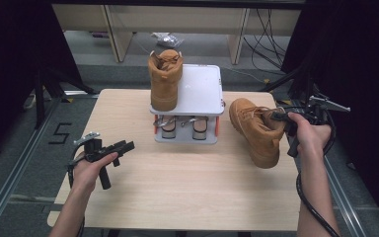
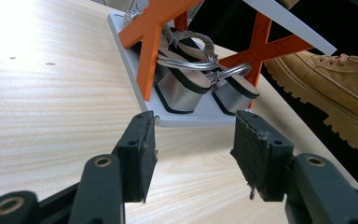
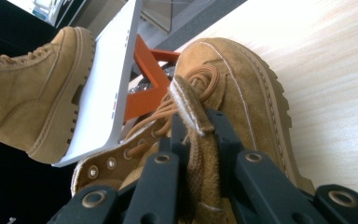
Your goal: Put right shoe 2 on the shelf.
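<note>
A tan lace-up boot [image 1: 165, 79] stands upright on the left of the white top shelf [image 1: 202, 84] of a small rack. Its twin [image 1: 254, 131] hangs tilted just right of the rack, over the table. My right gripper [image 1: 279, 117] is shut on this boot's tongue and collar. In the right gripper view the jaws [image 3: 200, 126] pinch the fuzzy tongue [image 3: 191, 100], and the shelved boot [image 3: 32, 84] is at the left. My left gripper [image 1: 128, 145] hovers over the table's left side, open [image 2: 193, 135] and with nothing in it, pointing at the rack.
A pair of silver block-heel sandals [image 2: 186, 86] sits on the rack's lower plate [image 2: 126, 51], between orange cross supports [image 2: 151, 42]. The wooden table [image 1: 177, 187] has bare room in front. Black cables trail from both grippers, and dark stands flank the table.
</note>
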Demonstrator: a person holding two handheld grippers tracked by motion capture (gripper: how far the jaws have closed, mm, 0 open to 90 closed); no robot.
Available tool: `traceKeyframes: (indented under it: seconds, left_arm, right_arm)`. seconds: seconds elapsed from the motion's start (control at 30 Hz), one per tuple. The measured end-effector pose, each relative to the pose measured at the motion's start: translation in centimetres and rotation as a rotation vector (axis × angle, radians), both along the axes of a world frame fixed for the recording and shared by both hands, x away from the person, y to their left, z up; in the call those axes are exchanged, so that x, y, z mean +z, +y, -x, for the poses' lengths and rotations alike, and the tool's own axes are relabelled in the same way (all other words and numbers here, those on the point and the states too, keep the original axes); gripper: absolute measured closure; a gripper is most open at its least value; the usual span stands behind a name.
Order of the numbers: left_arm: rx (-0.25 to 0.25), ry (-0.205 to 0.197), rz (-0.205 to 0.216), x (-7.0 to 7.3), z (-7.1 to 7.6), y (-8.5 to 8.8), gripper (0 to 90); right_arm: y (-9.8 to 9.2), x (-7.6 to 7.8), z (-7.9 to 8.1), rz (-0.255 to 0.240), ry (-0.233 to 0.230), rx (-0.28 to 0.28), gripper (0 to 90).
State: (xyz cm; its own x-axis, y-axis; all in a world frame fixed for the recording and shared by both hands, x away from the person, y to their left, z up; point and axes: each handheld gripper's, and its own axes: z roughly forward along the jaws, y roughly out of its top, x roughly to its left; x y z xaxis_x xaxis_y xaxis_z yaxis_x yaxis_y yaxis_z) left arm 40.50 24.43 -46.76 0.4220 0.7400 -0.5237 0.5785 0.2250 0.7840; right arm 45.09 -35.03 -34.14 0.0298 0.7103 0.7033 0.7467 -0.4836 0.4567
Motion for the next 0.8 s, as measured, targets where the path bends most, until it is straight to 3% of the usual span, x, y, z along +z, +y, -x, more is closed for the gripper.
traceKeyframes:
  seconds: [0.03, 0.23, 0.33, 0.37, 0.4, 0.6, 0.7, 0.8]
  left_arm:
    - [0.005, 0.000, 0.008, 0.0, 0.0, -0.1, 48.1]
    - [0.003, 0.004, 0.008, 0.0, 0.1, -0.1, 47.9]
    - [0.004, 0.004, 0.008, 0.0, 0.0, -0.1, 47.9]
    - [0.004, 0.004, 0.008, 0.0, 0.1, -0.2, 47.9]
    - [0.004, 0.004, 0.008, 0.0, 0.1, -0.2, 47.9]
    - [0.001, 0.003, 0.007, 0.0, 0.1, -0.2, 47.9]
    - [-0.004, 0.004, -0.001, 0.0, 0.1, -0.2, 48.0]
    - [-0.008, 0.004, -0.004, 0.0, 0.1, -0.2, 47.9]
  right_arm:
    - [0.0, -0.1, -0.1, 0.015, -0.027, -0.003, 83.3]
    - [0.0, 0.3, -0.3, 0.012, -0.037, 0.005, 83.2]
    - [0.2, 0.5, -0.4, -0.018, -0.039, -0.004, 83.2]
    - [0.1, 0.5, -0.4, -0.003, -0.037, 0.005, 83.2]
    - [0.2, 0.7, -0.5, -0.026, -0.037, -0.004, 83.2]
    - [0.1, 1.1, -0.6, -0.009, -0.070, 0.000, 83.3]
    - [0.1, 1.6, -0.6, -0.043, -0.059, -0.016, 83.3]
    - [0.1, 1.9, -0.7, -0.036, -0.070, -0.018, 83.3]
